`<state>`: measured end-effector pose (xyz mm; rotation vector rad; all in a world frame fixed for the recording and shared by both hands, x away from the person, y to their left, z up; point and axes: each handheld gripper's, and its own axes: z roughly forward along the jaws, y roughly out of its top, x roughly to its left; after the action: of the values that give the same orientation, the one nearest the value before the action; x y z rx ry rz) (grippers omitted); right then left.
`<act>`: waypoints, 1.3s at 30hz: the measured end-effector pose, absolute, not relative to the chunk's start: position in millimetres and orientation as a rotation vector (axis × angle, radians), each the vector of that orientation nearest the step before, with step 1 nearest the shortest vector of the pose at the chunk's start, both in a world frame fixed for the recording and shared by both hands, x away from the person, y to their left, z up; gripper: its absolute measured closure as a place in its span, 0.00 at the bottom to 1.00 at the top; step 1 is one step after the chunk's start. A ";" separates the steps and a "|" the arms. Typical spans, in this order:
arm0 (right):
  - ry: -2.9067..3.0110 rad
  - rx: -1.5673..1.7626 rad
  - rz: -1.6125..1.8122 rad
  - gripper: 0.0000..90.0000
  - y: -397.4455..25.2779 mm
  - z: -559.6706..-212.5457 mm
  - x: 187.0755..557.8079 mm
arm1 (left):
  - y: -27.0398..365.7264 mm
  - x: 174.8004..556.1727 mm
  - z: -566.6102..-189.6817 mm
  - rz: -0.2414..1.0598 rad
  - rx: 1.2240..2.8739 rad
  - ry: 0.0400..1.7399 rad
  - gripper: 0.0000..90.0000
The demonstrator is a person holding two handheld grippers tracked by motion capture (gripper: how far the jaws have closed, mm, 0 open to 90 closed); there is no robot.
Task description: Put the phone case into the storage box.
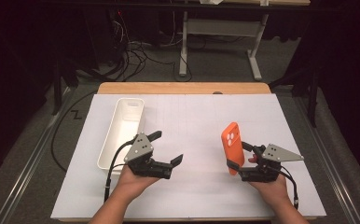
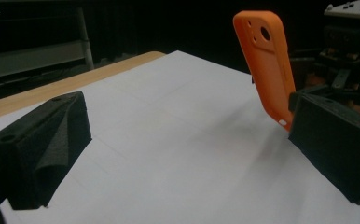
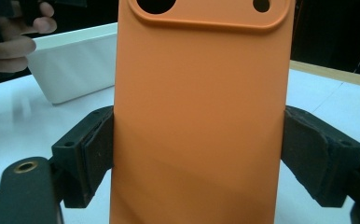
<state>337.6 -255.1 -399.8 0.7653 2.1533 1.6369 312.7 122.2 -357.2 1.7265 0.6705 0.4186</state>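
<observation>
Right gripper (image 1: 238, 157) clamped on the orange phone case (image 1: 231, 145), left gripper (image 1: 167, 148) wide and empty

Case pinched by its long edges between my right pads (image 3: 94, 149), camera cutouts up; in the high view it stands up off the white sheet (image 1: 197, 116), tilted, right half of the table (image 1: 183, 87), about 3 o'clock from centre. In the left gripper view the case (image 2: 267, 65) leans at about 1 o'clock, past my own right-hand jaw, its lower end hidden behind that jaw. Left jaws spread far apart over bare sheet, nothing between them, pointing toward 3 o'clock at the case, well apart from it. White tray (image 1: 122, 130) sits just beside my left gripper, at its 10 o'clock, long axis running 12 to 6. Can't tell whether the case's bottom edge touches the sheet
</observation>
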 end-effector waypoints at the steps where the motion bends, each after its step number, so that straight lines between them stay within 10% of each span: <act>1: 2.155 0.768 1.638 0.18 -255.2 -400.0 337.8 | 120.7 314.9 -357.2 0.414 1.718 0.672 0.00; 39: 2.380 0.578 1.673 0.19 -217.0 -406.7 366.7 | 103.0 312.4 -385.0 0.270 1.718 0.568 0.01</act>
<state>366.7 -217.0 -406.7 0.5778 2.3804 1.6730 312.4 103.0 -385.0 1.7178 0.5676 0.2702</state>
